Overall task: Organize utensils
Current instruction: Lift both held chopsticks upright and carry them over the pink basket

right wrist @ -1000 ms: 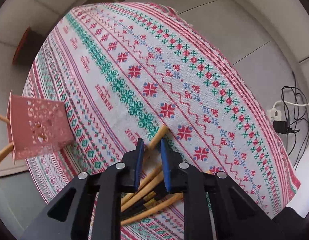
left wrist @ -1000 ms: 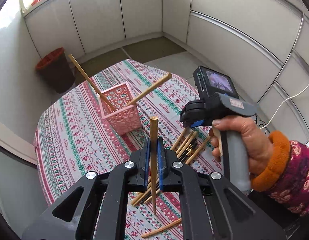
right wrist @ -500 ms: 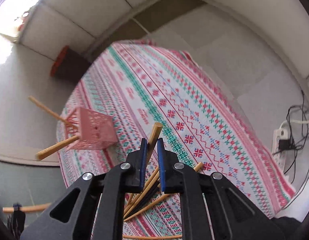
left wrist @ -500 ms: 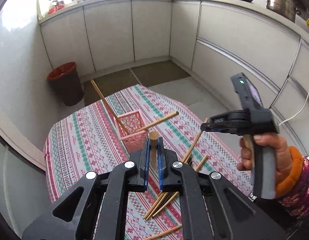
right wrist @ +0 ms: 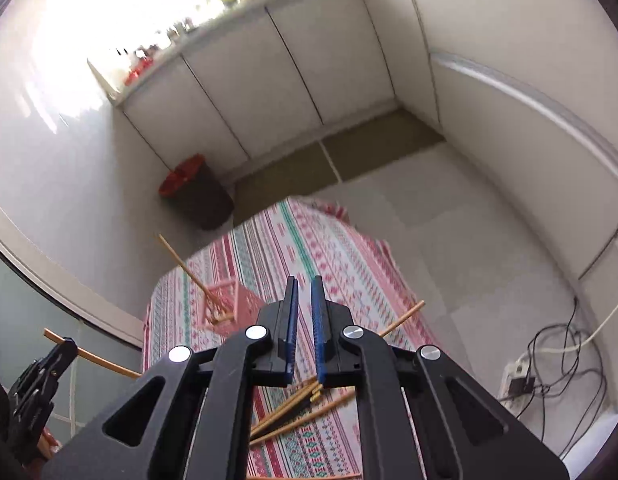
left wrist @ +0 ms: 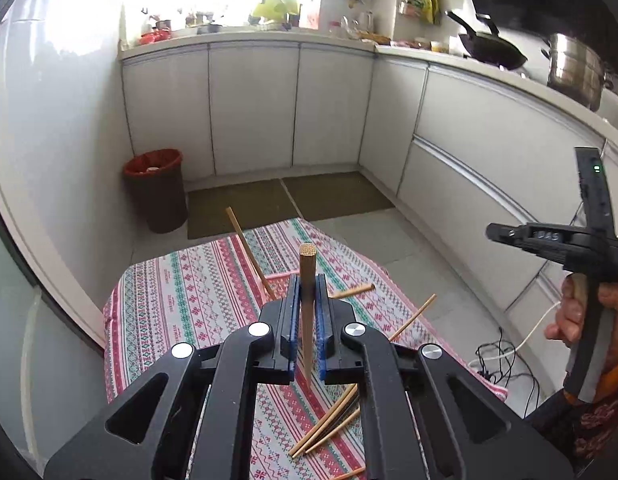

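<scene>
Both grippers have risen from the table, so more of the white-cabinet kitchen shows. From the left wrist, the left gripper (left wrist: 307, 280) is clamped on a round light-wood chopstick (left wrist: 307, 264) that stands upright between its blue pads. Beneath it lie the red-and-green patterned woven tablecloth (left wrist: 197, 292) and a loose heap of wooden chopsticks (left wrist: 329, 424), with a dark bin with a red liner (left wrist: 161, 192) on the floor beyond. From the right wrist, the right gripper (right wrist: 305, 280) has just been closing its jaws, which stand nearly together with nothing seen between them; its fingers hide part of the pink perforated plastic basket (right wrist: 229, 300), which stands on the cloth with a chopstick leaning out.
</scene>
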Demonstrator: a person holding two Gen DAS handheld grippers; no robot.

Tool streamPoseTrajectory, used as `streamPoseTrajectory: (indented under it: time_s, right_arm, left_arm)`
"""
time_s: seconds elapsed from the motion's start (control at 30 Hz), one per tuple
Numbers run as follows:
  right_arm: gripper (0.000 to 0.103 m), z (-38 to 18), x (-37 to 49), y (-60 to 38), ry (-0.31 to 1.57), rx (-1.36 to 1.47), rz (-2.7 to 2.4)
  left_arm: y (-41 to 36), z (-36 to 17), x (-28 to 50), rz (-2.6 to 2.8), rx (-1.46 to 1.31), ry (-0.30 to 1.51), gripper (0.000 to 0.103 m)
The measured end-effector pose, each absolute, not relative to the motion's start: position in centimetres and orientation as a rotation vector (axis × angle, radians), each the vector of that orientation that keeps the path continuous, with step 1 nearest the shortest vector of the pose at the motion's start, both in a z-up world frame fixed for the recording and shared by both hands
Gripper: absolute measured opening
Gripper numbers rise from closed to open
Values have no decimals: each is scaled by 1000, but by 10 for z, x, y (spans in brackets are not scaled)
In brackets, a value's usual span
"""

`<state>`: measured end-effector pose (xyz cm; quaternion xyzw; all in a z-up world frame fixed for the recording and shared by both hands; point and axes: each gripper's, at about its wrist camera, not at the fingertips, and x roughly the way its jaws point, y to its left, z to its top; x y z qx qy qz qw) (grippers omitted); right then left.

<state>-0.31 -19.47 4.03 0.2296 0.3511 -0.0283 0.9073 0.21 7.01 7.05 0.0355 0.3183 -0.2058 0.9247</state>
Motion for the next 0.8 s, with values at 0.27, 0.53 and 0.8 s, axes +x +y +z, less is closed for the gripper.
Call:
streamPoseTrajectory:
  time_s: [0.27, 0.53, 0.8]
  right_arm:
    - [29, -14, 42, -246, 903, 554, -191]
    - [53, -197, 88, -312, 1235, 1003, -296]
    - [44, -240, 124, -310, 1267, 1035, -312]
  left_arm:
    - [64, 86, 2, -445, 44, 620, 6]
    - [61, 83, 12, -440, 34, 638, 6]
    - [67, 75, 25, -419, 18, 651, 6]
